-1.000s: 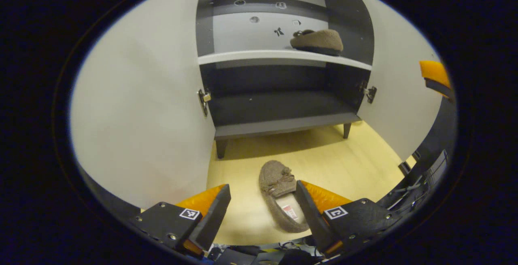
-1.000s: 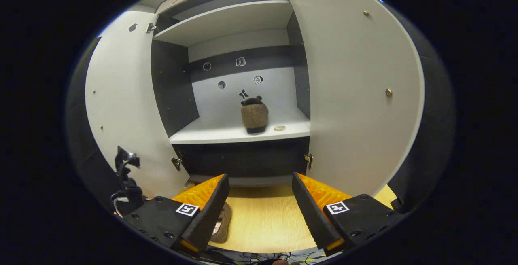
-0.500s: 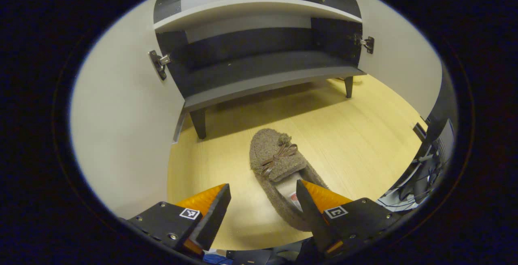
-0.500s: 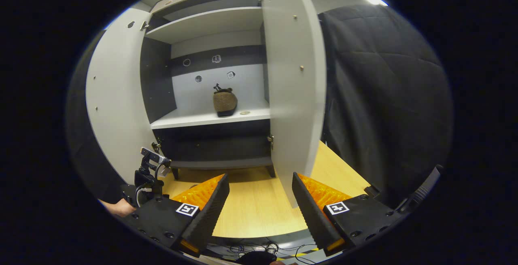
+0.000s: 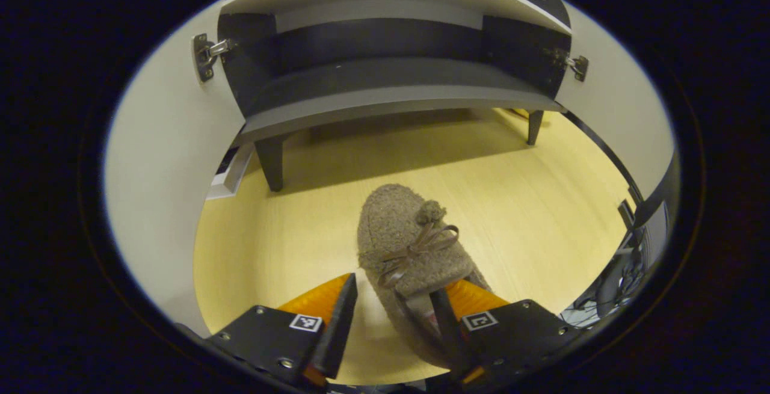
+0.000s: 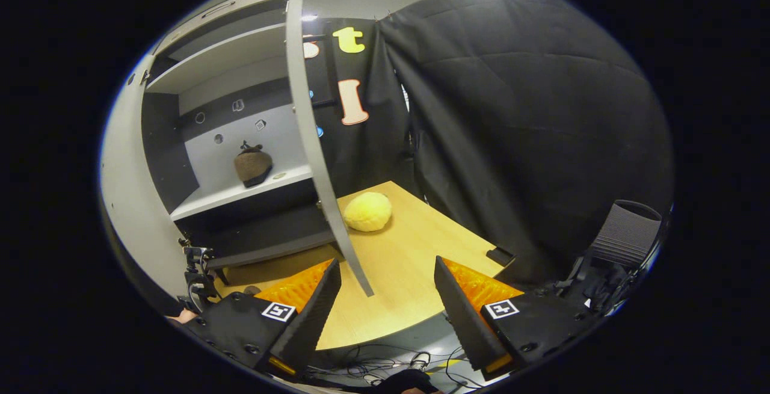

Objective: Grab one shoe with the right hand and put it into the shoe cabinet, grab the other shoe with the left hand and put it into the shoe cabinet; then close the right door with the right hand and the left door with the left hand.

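Observation:
A brown fuzzy shoe (image 5: pixel 404 243) with a bow lies on the wooden floor (image 5: pixel 529 201) in front of the open shoe cabinet (image 5: pixel 391 90). My left gripper (image 5: pixel 391 305) is low over its heel end and open. One finger sits at the shoe's opening, and the other stands just off its outer side with a gap showing. The other brown shoe (image 6: pixel 252 165) rests on the cabinet's white shelf (image 6: pixel 234 192). In the right gripper view, my right gripper (image 6: pixel 385 273) is open and holds nothing, off to the right of the cabinet's right door (image 6: pixel 313 141).
Both white doors stand open, the left door (image 5: pixel 162 159) close beside the left gripper. A yellow plush lump (image 6: pixel 368 211) lies on the floor behind the right door. Cables (image 6: pixel 385 365) run along the floor's near edge. A black ribbed object (image 6: pixel 628 234) stands at the right.
The left gripper dropped and advanced onto the floor shoe, its fingers narrowing a little. The right gripper swung right, away from the cabinet opening, past the right door's edge.

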A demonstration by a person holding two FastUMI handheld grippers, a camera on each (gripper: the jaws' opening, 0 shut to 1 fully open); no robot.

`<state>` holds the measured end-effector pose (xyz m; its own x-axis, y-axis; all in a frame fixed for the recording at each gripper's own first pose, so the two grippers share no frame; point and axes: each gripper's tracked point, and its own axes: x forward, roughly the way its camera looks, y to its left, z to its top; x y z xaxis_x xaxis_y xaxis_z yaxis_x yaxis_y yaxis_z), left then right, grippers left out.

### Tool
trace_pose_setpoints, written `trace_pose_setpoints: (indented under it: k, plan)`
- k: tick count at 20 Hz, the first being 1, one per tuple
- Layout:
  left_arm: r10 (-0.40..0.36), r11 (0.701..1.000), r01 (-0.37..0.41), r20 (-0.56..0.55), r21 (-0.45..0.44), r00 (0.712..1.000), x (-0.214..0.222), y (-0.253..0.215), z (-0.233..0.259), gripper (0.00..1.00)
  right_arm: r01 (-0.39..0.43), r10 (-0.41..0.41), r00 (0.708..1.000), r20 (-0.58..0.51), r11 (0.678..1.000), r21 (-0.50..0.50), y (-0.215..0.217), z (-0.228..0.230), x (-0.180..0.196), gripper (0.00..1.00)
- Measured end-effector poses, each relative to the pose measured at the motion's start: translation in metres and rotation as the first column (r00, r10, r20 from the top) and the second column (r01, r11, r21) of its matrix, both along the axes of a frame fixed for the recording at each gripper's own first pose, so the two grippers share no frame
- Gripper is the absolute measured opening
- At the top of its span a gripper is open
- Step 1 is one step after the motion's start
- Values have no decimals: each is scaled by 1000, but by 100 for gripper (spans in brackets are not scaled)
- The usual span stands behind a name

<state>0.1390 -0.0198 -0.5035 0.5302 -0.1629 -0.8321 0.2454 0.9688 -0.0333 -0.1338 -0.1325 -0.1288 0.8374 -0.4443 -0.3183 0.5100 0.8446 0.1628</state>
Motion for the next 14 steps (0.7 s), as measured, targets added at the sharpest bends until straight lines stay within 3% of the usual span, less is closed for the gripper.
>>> trace_pose_setpoints:
  k: [1,3,5,6,8,10,14]
  plan:
    - [3,1000,-3,-14,-16,1000,1,-3,-2,66,14,-14,1000,-9,1000,-15,-8,0,-3,98]
    - [20,1000,-20,-25,-14,999,-1,-2,1,66,38,-39,999,-19,999,-30,-20,2,-10,98]
    - [11,1000,-11,-54,2,998,-1,-5,-15,35,64,-64,998,-9,998,-11,-29,7,-10,98]
    - [0,1000,0,-50,5,999,0,-6,-15,31,77,-77,997,-3,997,10,-34,7,-10,98]
    - [4,1000,-4,-37,22,999,1,0,-12,36,91,-91,996,11,995,38,-40,9,-12,98]
    - [70,998,-69,-70,8,995,-1,-1,-18,5,96,-97,995,10,995,25,-43,11,-13,98]
    - [97,994,-101,-86,-40,992,-3,-6,-15,5,101,-101,994,32,995,6,-69,22,-4,98]
